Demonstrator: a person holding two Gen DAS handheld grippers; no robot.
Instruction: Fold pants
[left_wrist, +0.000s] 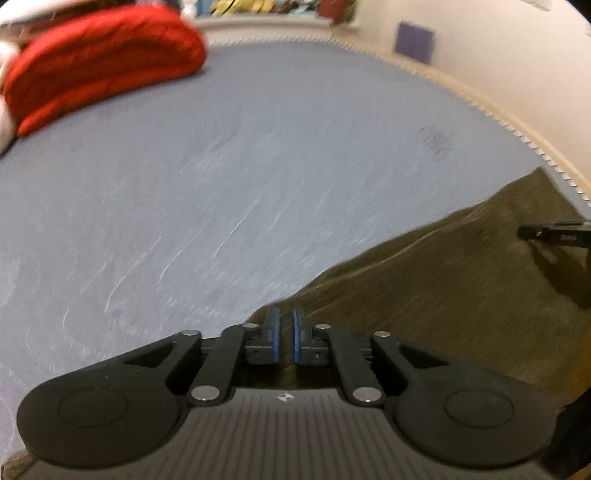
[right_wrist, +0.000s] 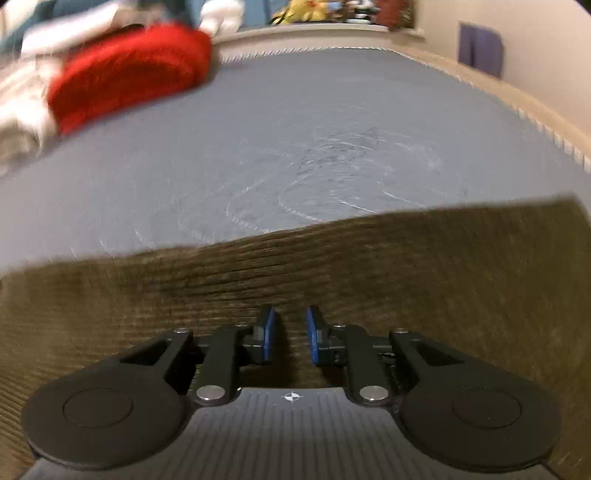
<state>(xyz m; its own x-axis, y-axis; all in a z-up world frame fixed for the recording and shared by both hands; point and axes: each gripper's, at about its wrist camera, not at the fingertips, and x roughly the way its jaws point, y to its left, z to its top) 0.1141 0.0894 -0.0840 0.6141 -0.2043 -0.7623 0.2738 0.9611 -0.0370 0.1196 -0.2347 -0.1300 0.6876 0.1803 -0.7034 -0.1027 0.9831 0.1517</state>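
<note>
Olive-brown corduroy pants (left_wrist: 443, 280) lie on a grey-blue mat (left_wrist: 221, 166). My left gripper (left_wrist: 286, 321) is shut on the pants' left edge, with cloth pinched between its blue pads. In the right wrist view the pants (right_wrist: 332, 254) fill the lower half, with a straight edge running across the mat (right_wrist: 295, 129). My right gripper (right_wrist: 290, 325) is narrowly apart with a fold of the pants between its pads, gripping it. The right gripper's tip also shows in the left wrist view (left_wrist: 554, 232) at the far right over the cloth.
A folded red garment (left_wrist: 99, 62) lies at the mat's far left, also in the right wrist view (right_wrist: 129, 70), with white clothes (right_wrist: 22, 110) beside it. The mat's zigzag edge (left_wrist: 498, 118) and a beige wall run along the right. A cluttered shelf (right_wrist: 332, 11) stands at the back.
</note>
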